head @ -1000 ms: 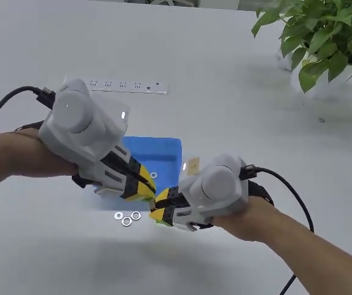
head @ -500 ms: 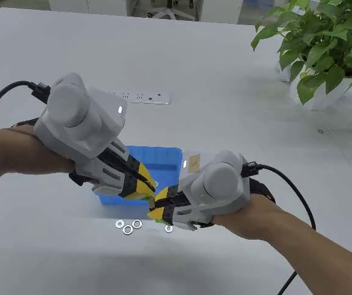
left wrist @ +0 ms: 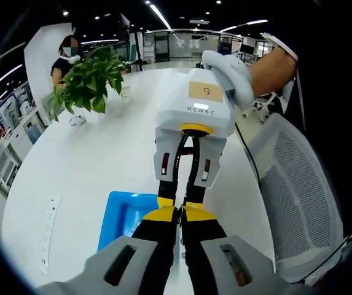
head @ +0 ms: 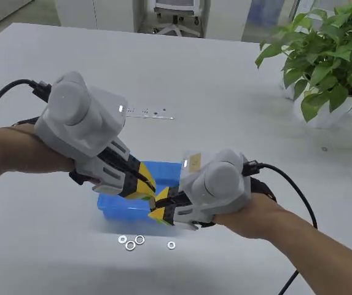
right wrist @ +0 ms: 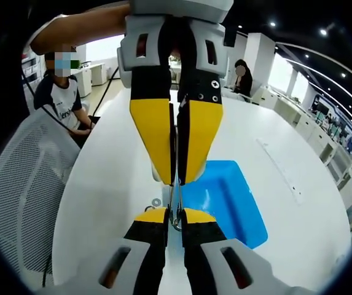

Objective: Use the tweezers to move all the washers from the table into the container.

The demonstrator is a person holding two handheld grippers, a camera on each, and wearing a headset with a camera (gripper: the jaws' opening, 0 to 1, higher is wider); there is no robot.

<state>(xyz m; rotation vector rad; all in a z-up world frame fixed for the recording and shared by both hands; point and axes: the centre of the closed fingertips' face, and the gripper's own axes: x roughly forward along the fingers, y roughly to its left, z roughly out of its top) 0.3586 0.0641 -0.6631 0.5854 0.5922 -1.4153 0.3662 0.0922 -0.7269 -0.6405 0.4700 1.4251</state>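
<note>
Sitting on the white surface (head: 237, 110) were a leafy green potted plant (head: 329, 55), a white power strip (head: 149, 113) and a shallow blue plastic container (head: 120, 210), partly hidden behind the left claw (head: 146, 188) and right claw (head: 158, 209). Four small metal washers (head: 131, 241) lay on the surface beside the container's near edge. Both claws met tip to tip, each pinched nearly together on thin metal tweezers (right wrist: 174, 196)

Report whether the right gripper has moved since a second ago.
Yes. The right gripper has moved away from the three washers, toward the blue container.
</note>
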